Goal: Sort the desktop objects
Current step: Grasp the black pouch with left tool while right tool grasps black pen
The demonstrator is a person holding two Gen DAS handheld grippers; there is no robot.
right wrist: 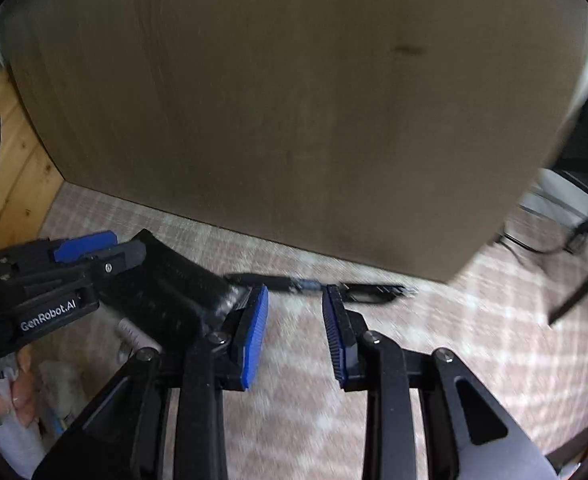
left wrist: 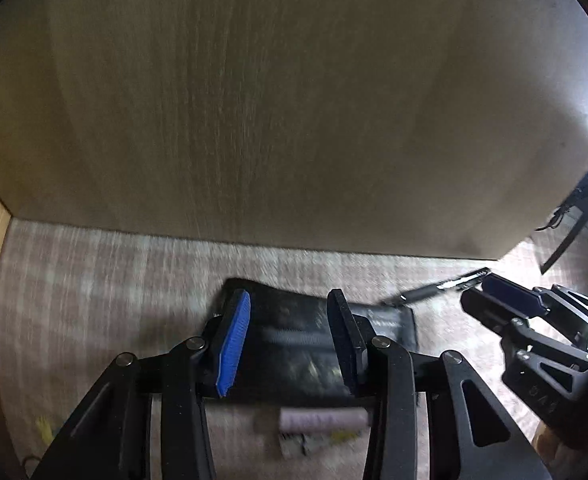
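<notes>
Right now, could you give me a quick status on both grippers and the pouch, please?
Left gripper open, fingers straddling black pouch on the cloth. Right gripper open, empty, just short of a black pen. Wooden board behind; nothing blocking.

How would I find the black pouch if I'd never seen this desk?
Look at the big wooden board standing at the back of the checked tablecloth. Just in front of it lies the pouch, between the left gripper fingers. It is flat, wide and black; the pen beside it is thin.
</notes>
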